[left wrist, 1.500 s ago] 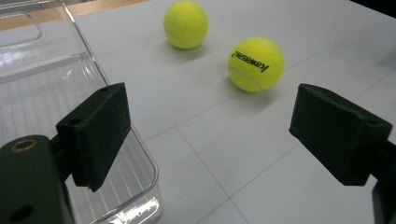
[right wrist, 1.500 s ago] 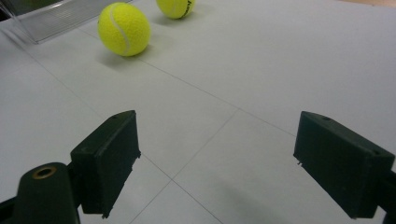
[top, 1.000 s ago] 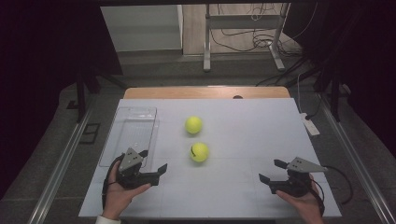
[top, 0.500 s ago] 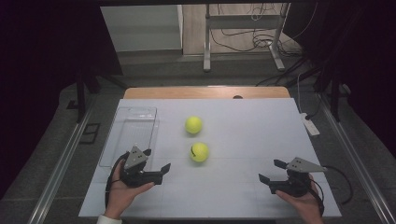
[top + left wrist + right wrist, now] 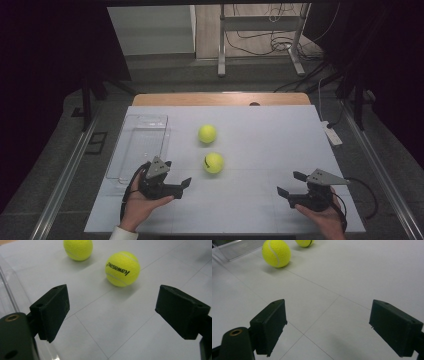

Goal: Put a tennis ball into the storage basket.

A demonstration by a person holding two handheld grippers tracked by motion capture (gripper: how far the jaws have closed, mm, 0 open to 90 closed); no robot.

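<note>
Near tennis ball (image 5: 213, 162) at two o'clock from left gripper (image 5: 186, 183), close by; nothing between them. Left jaws wide, empty. Right gripper (image 5: 290, 183) also agape, empty, well apart at ball's four o'clock. Left nearer.

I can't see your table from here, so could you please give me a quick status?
Both claws open and empty, left claw nearest the near tennis ball, right claw farther off. Second ball behind. Clear tray at left. Path unobstructed.
</note>
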